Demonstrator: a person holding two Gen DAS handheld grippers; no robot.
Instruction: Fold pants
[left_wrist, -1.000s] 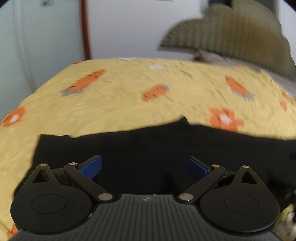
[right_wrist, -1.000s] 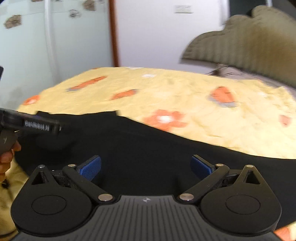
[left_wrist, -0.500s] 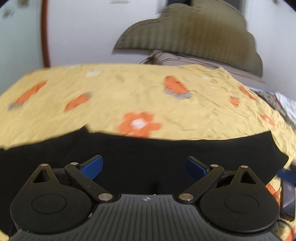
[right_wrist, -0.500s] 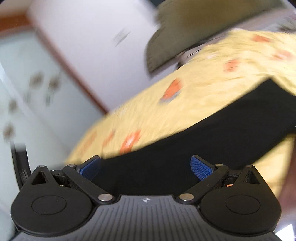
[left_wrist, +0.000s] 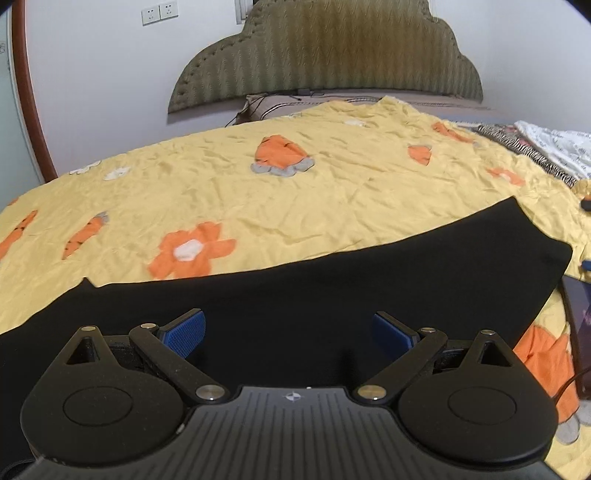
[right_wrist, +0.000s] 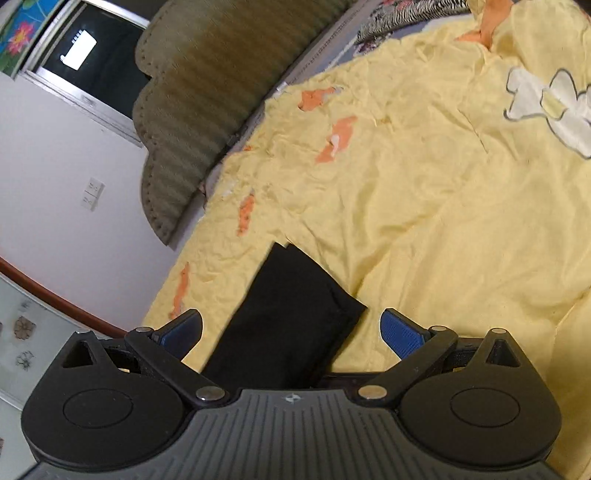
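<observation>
Black pants (left_wrist: 332, 288) lie flat in a long band across a yellow flowered bedspread (left_wrist: 295, 192). My left gripper (left_wrist: 290, 330) is open and empty, hovering over the middle of the band. In the right wrist view the narrow end of the pants (right_wrist: 291, 314) lies between the blue pads of my right gripper (right_wrist: 291, 330), which is open and empty just above it. That view is rolled to one side.
An olive padded headboard (left_wrist: 325, 55) stands at the far end of the bed. A dark phone or tablet (left_wrist: 578, 314) with a cable lies at the right edge. Striped and printed bedding (left_wrist: 535, 147) lies at far right. Walls and a door frame stand at left.
Both grippers have moved right along the pants. The right gripper has rolled and now looks at the pants' narrow end. Both stay open.
</observation>
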